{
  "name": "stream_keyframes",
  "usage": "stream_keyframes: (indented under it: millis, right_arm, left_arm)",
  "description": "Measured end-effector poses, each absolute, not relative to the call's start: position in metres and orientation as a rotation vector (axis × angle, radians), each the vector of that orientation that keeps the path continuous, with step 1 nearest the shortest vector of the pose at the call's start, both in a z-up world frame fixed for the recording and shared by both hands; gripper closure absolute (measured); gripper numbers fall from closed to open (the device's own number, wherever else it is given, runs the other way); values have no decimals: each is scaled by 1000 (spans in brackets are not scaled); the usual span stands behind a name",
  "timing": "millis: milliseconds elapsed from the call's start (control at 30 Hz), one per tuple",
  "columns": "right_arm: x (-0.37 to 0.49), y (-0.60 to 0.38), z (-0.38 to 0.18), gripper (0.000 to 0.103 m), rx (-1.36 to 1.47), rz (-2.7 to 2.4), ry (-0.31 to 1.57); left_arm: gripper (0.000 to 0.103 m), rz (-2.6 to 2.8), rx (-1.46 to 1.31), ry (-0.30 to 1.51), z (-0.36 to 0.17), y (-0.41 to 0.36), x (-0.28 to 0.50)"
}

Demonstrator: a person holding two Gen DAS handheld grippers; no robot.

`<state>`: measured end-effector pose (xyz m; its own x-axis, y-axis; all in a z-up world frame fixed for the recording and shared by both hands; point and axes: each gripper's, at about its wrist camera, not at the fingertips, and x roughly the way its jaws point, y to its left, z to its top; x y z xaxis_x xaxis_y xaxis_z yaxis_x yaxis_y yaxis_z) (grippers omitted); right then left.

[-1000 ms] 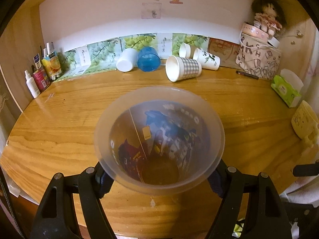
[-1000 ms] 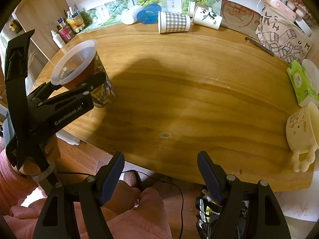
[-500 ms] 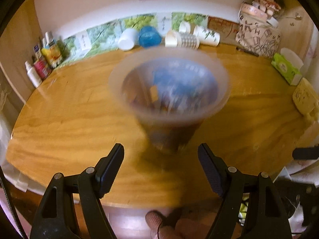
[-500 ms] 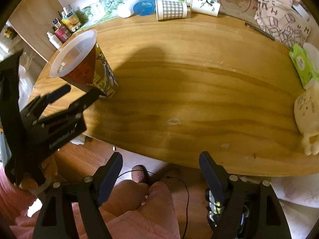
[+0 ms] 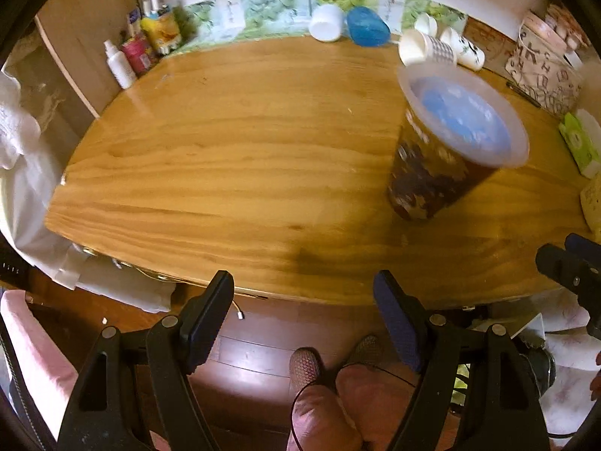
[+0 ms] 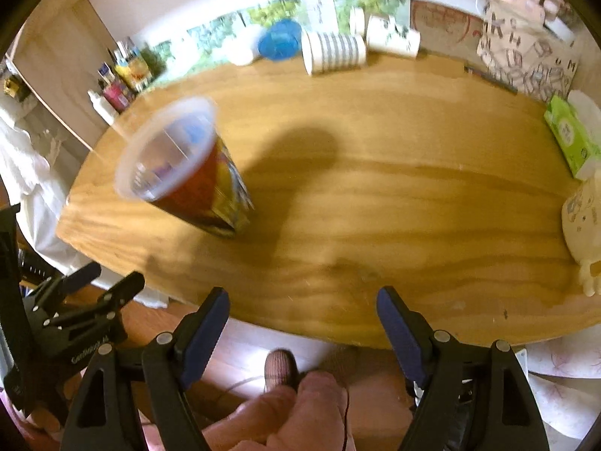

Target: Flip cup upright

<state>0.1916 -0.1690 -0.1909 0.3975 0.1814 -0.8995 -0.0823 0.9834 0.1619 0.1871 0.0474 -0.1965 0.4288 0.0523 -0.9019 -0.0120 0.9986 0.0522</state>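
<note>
Now, the left view shows the left gripper [image 5: 302, 314] wide apart, holding nothing; the cup [image 5: 449, 146] stands mouth-up on the right of the table [image 5: 225, 150]. From the right view, the right gripper [image 6: 302, 330] is apart too, with the cup [image 6: 184, 173] far left. Best back away gently, not bumping it.

Checked cup [image 5: 428, 50], blue cup [image 5: 366, 30] on sides at wooden table [image 5: 233, 158] back; green tissue box [image 6: 571, 137] right.

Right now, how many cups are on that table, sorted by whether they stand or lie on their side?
Standing upright: 1, the printed plastic cup.
Lying on their side at the back: 5, the white cup, blue cup, checked cup, leaf-print cup and a small white one behind.
Total: 6.
</note>
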Motion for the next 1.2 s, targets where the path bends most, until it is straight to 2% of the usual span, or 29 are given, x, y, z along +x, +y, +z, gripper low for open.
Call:
stream_keyframes:
  millis: [400, 467, 600, 767, 967, 1200]
  right_arm:
    - [169, -132, -110, 20, 151, 151, 966]
    - [161, -125, -97, 20, 149, 140, 933]
    - [144, -114, -75, 20, 147, 117, 876]
    - [120, -97, -57, 15, 109, 77, 794]
    - [91, -80, -49, 15, 75, 55, 736]
    - [65, -67, -39, 15, 65, 28, 655]
  left_arm:
    - [23, -33, 0, 1033, -107, 76, 186]
    - [18, -45, -6, 998, -91, 80, 182]
    - [15, -67, -34, 938, -67, 87, 172]
    - [12, -43, -46, 867, -52, 100, 152]
    - [4, -19, -57, 784, -44, 115, 127]
    - [0, -5, -41, 651, -24, 121, 103]
